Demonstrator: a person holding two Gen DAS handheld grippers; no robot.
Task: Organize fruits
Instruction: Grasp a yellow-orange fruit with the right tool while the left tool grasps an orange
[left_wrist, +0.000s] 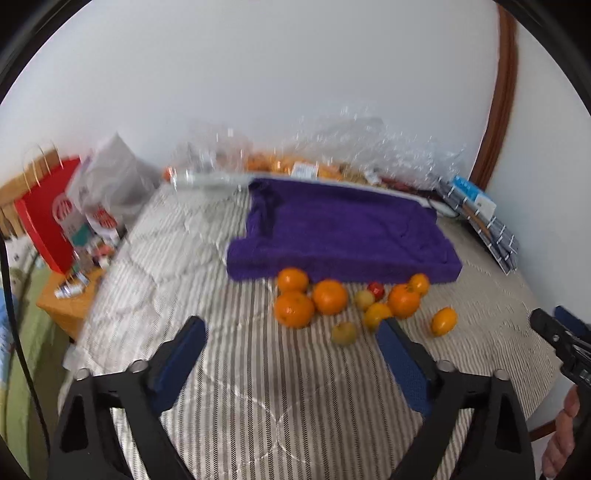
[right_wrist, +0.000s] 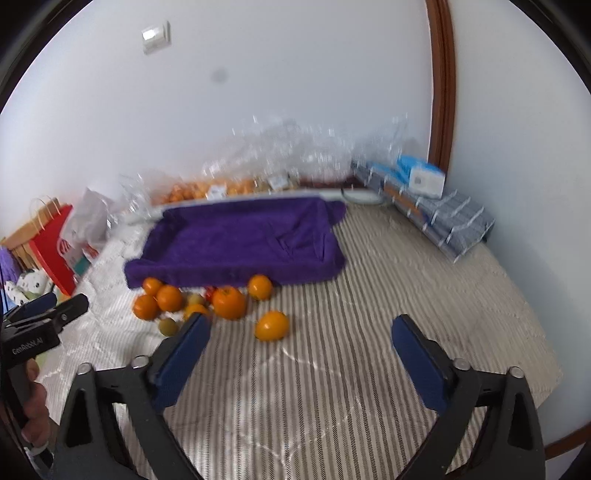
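Note:
Several oranges lie on the striped cloth in front of a tray draped in purple towel (left_wrist: 343, 236) (right_wrist: 240, 240). The biggest orange (left_wrist: 294, 309) sits at the cluster's left; a lone orange (left_wrist: 443, 321) (right_wrist: 272, 325) lies apart on the right. Small yellow-green fruits (left_wrist: 344, 333) (right_wrist: 167, 326) and a red one (left_wrist: 376, 289) sit among them. My left gripper (left_wrist: 291, 332) hovers open just short of the cluster, nothing between its blue pads. My right gripper (right_wrist: 301, 330) is also open and empty, the lone orange just ahead of its left finger (right_wrist: 184, 354).
Crinkled clear plastic with more oranges (left_wrist: 295, 166) lies behind the tray against the wall. Grey-blue packs (right_wrist: 443, 218) sit at the back right. A red paper bag (left_wrist: 44, 225) and a wooden side table (left_wrist: 70, 306) stand at the left, off the cloth.

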